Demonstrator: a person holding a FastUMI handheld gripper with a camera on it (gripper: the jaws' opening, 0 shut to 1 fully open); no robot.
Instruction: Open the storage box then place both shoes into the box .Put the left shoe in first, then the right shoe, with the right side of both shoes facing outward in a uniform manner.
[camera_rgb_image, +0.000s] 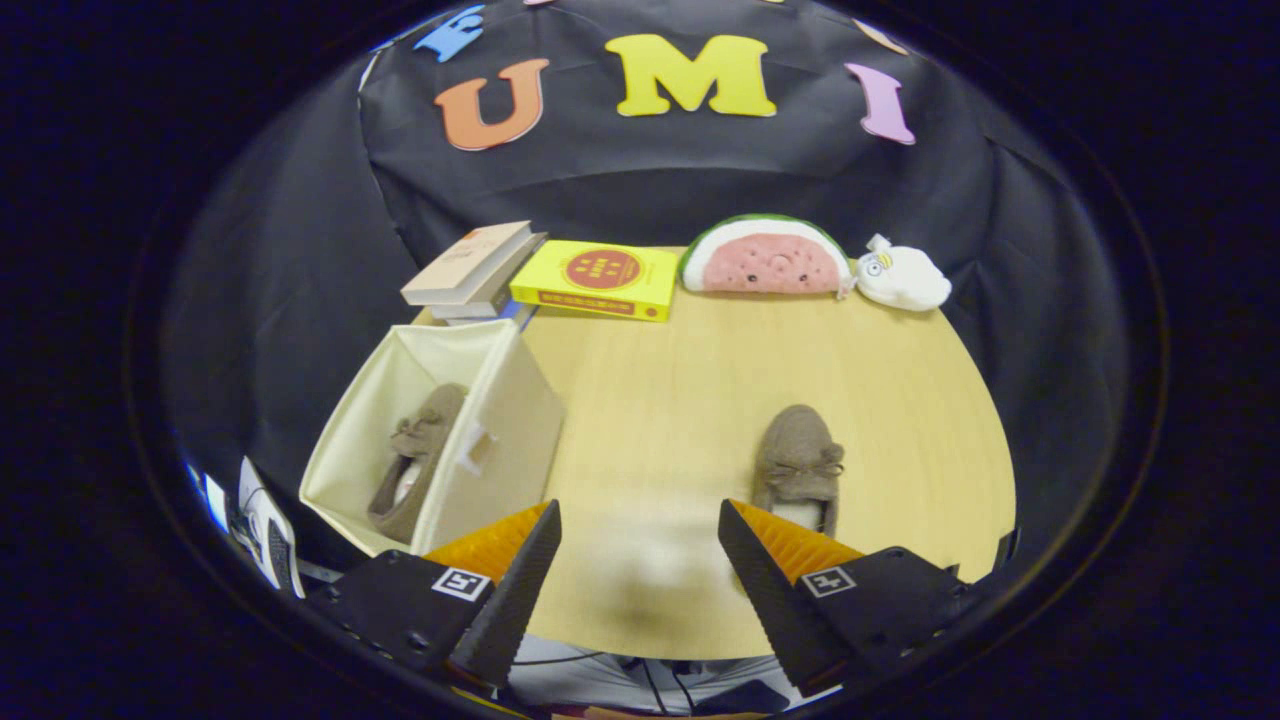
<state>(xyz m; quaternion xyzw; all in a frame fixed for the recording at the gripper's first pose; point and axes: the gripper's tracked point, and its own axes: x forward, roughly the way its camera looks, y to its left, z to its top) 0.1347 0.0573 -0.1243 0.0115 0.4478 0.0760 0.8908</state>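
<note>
Wooden table against black cloth carries storage box, loose shoe; tool spread wide, empty.

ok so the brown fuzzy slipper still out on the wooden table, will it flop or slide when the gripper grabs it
The brown fuzzy slipper looks soft and unstructured, so it will probably sag somewhat rather than stay rigid. It seems light for its size. Lying flat on the smooth wooden table, it may skid if nudged, but won't roll. The open gripper has ribbed fingers, likely gripping the fuzz well.
</note>
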